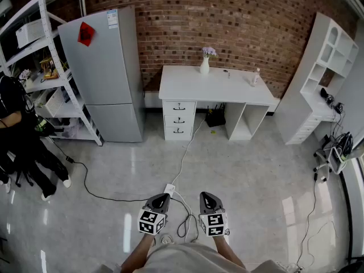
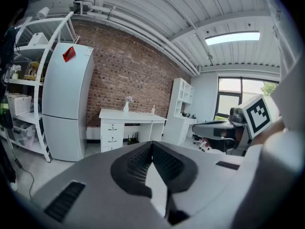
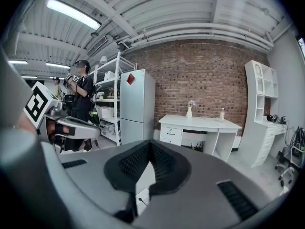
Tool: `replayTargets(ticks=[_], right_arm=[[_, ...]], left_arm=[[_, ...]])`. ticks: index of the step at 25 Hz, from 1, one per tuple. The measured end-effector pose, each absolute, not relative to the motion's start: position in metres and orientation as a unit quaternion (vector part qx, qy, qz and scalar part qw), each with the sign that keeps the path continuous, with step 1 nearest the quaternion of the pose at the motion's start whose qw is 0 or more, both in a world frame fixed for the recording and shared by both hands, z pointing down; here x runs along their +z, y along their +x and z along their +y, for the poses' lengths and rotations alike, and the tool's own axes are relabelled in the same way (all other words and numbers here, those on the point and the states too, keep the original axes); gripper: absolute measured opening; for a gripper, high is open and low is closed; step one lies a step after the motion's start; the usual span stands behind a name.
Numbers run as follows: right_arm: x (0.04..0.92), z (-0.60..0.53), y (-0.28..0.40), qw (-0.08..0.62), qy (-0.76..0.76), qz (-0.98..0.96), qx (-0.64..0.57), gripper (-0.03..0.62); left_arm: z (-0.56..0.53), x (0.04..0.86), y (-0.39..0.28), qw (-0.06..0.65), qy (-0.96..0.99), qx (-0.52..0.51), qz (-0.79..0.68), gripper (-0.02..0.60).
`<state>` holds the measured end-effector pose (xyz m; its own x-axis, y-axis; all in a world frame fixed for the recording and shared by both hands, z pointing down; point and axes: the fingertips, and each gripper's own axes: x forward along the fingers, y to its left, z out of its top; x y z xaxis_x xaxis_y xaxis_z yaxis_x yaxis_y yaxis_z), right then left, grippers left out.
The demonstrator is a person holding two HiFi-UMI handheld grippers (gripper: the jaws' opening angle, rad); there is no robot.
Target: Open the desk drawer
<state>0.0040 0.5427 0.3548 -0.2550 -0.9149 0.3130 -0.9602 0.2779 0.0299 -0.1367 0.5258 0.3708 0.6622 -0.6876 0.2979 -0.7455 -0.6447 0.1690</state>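
1. Left gripper (image 1: 161, 198): held low at the bottom edge of the head view, over the floor (image 1: 250, 175), tipped slightly downward and aimed toward the far wall. In its own view the jaws meet at the tips, with nothing between them, so it is closed and empty.
2. Right gripper (image 1: 206, 196): same pose, just beside the left one and not touching it. The jaws are together and grip nothing.
3. Desk (image 1: 216, 87): white, set against the brick wall (image 1: 239, 21). It stands well apart from both grippers, across open floor.
4. Drawer stack (image 1: 178, 119): at the desk's left end as the head view shows it. There are three drawers, one above another, each with a dark handle. All three fronts look flush with the frame, which reads as shut, though they are small at this range and a slight gap would not show.
5. On the desktop: a white vase (image 1: 205, 65) with flowers stands near the back edge, and a small bottle (image 1: 255, 77) stands toward the right end.
6. Fridge (image 1: 105, 75): grey, just left of the desk, with a red tag on its upper door.
7. Tall white shelf unit (image 1: 327, 73) stands right of the desk, and a metal rack (image 1: 54, 50) stands left of the fridge.
8. Person (image 1: 20, 141) in dark clothing stands by the rack at the left edge.
9. Cable (image 1: 186, 149) runs from the desk across the floor to a power strip (image 1: 169, 189) just ahead of the left gripper.
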Motion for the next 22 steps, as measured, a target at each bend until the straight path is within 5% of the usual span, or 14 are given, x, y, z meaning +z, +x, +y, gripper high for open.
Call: replayTargets(ticks=[22], right_arm=[[0.354, 0.535, -0.038, 0.140, 0.624, -0.765, 0.078, 0.017]], left_arm=[[0.509, 0.371, -0.193, 0.140, 0.908, 0.097, -0.382, 0.011]])
